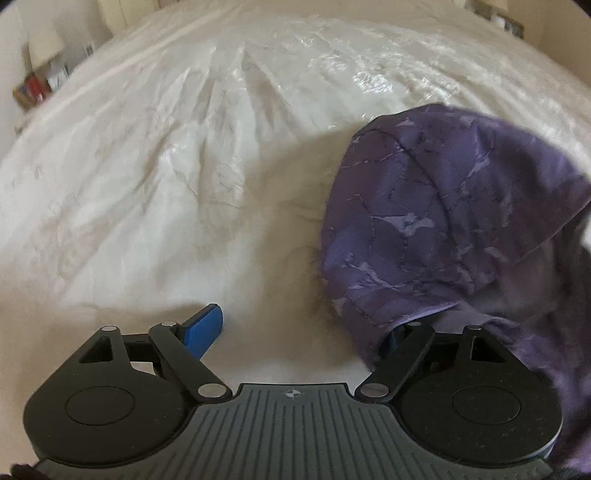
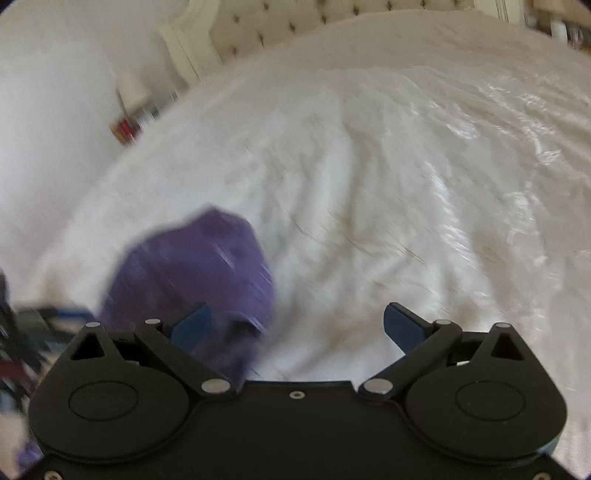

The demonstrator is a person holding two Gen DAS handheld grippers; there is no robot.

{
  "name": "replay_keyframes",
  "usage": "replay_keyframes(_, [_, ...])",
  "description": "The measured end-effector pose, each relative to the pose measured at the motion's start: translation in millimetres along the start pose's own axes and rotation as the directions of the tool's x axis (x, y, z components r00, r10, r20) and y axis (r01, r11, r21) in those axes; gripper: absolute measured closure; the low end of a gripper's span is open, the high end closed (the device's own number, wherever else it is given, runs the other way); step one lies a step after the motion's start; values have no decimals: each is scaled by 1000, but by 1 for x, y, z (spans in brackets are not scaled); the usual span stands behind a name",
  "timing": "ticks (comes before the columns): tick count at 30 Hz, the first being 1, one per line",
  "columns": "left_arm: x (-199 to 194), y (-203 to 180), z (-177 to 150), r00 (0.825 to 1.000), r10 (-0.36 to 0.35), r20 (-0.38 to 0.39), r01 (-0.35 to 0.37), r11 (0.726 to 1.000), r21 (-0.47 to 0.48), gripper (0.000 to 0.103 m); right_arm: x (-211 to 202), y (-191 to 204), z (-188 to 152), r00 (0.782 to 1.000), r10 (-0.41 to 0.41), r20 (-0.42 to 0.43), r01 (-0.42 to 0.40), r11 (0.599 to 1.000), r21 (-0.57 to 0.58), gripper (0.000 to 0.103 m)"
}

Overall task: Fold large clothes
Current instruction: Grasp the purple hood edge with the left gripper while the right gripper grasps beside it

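Spread wide and holding nothing, the left gripper [image 1: 295, 332] hovers over the white bed cover [image 1: 166, 184], its right finger hidden under the purple garment [image 1: 424, 229], which lies bunched just beyond and to that side. The right gripper [image 2: 295, 328] also stands open and empty, with the cloth draped over its left finger. Judging by the rumpled heap, folding has barely begun: spreading flat and every fold remain.

Home bedroom indicated. Large bed [image 2: 369, 184] covered by rumpled white sheet, most of both views filled by it. Tufted, buttoned headboard [image 2: 295, 26] seen at far end in right wrist view. Lamp with pale shade [image 2: 133, 88] and small cluttered items, blurred, placed beside bed against plain wall.
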State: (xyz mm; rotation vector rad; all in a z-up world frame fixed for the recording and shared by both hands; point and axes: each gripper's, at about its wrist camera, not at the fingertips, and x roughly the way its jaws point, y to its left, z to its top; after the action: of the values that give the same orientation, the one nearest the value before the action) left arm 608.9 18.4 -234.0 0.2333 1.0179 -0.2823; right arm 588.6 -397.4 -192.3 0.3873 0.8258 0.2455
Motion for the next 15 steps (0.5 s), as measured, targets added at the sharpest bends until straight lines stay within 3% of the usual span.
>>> replay_keyframes(4, [-22,7,-12,990,-135,-35,135,991,-2,21,3,4,19,998,67,13,-67,997,26,3])
replay_keyframes(7, [-44,8,-18,990,-142,-24,143,988,51,21,10,19,32,998,51,27,-50,998,-27,3])
replay_keyframes(12, [-77,7,11,982,-130,137,136,990,-35,21,36,53,49,998,35,54,-28,992,-122,3])
replay_keyframes(15, [-75,-6,44,970,-96,222,113,991,-67,20,55,73,53,998,33,62,-22,986,-168,3])
